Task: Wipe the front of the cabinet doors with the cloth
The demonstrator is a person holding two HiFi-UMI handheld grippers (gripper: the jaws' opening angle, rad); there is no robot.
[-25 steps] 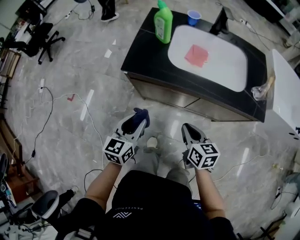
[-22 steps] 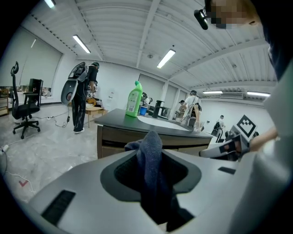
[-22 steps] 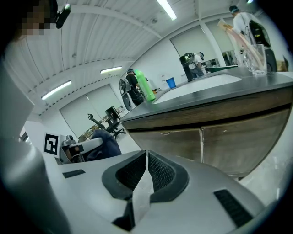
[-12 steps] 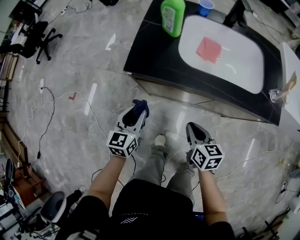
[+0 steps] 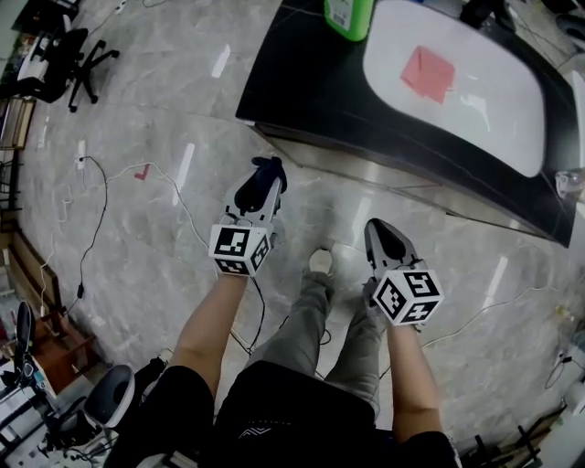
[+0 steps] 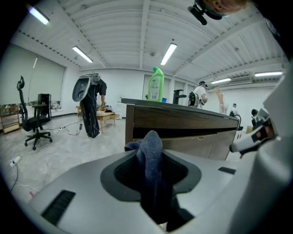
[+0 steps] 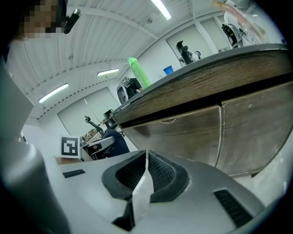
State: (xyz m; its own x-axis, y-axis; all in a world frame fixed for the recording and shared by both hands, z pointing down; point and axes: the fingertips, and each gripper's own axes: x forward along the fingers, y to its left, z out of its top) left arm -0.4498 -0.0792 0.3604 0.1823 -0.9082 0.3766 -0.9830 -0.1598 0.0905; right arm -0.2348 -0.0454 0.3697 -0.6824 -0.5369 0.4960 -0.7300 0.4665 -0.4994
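Two tools are held out over the grey marble floor (image 5: 137, 238), one in each hand, short of the cabinet and not touching it. The left tool (image 5: 263, 179) is clamped on one dark blue cloth (image 5: 269, 168); in the left gripper view the cloth (image 6: 151, 147) stands up between the jaws as a bunched fold and hangs down through them. The right tool (image 5: 380, 234) carries nothing, and its jaws are pressed together with only a thin seam between them in the right gripper view (image 7: 146, 157).

The cabinet front (image 6: 192, 130) is wood-grained and sits under a black bench (image 5: 302, 82). From the right tool, two cabinet doors (image 7: 183, 137) show side by side, parted by one upright seam, with a dark gap above them below the bench top.

On the bench stand one green bottle (image 5: 348, 13) at the far left edge and one white basin (image 5: 475, 101) with one pink cloth (image 5: 428, 73) lying flat in it. A blue cup (image 7: 168, 69) shows past the bottle from the right tool.

The person's grey-trousered legs (image 5: 315, 320) and one shoe (image 5: 319, 260) lie between the tools. Thin cables (image 5: 91, 219) trail over the floor. Two office chairs show, one (image 5: 69, 55) at the far left and one (image 5: 101, 402) near the person's left elbow. In the left gripper view another person (image 6: 90, 109) bends over beyond the bench corner.
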